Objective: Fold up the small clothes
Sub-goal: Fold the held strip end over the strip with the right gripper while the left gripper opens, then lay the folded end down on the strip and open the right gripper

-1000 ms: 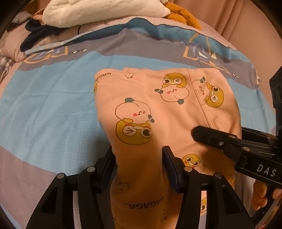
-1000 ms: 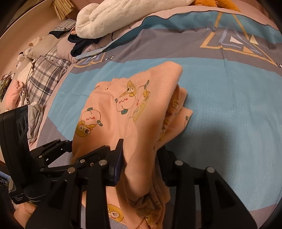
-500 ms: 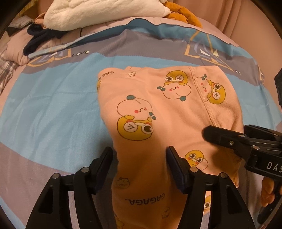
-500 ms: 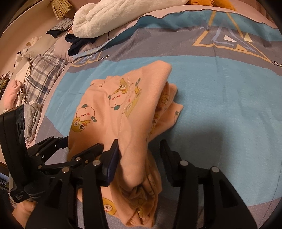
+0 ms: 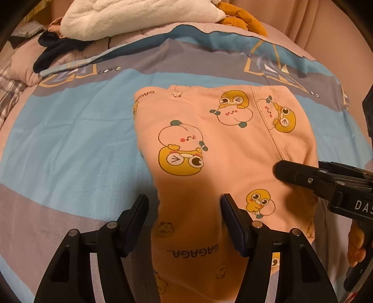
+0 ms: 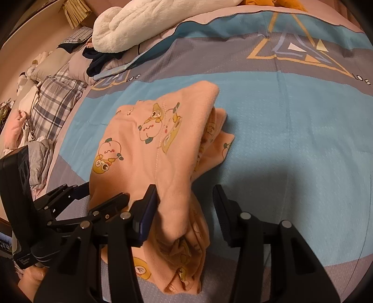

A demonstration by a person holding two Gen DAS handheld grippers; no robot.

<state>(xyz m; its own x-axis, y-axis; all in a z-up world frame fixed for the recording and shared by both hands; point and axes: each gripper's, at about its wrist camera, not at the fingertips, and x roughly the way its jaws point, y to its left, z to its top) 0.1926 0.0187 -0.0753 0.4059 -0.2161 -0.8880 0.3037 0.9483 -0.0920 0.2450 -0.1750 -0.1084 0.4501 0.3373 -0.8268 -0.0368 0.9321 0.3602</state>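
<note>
A small peach garment (image 5: 223,149) printed with yellow cartoon ducks lies folded on the blue and grey bedspread (image 5: 70,130). My left gripper (image 5: 185,216) is open, its jaws standing either side of the garment's near edge without pinching it. My right gripper (image 6: 184,207) is open too, with the garment's (image 6: 149,144) bunched near edge lying loose between its jaws. The right gripper also shows in the left wrist view (image 5: 303,174), at the garment's right edge. The left gripper shows at the lower left of the right wrist view (image 6: 77,195).
A white fluffy blanket (image 5: 139,16) and dark clothes (image 5: 58,46) lie at the far end of the bed. Plaid and other clothes (image 6: 46,102) are piled on the left. A brown plush toy (image 5: 242,21) sits at the back.
Both grippers have opened and let go of the garment's near edge, drawing back a little. The garment has settled lower onto the bed.
</note>
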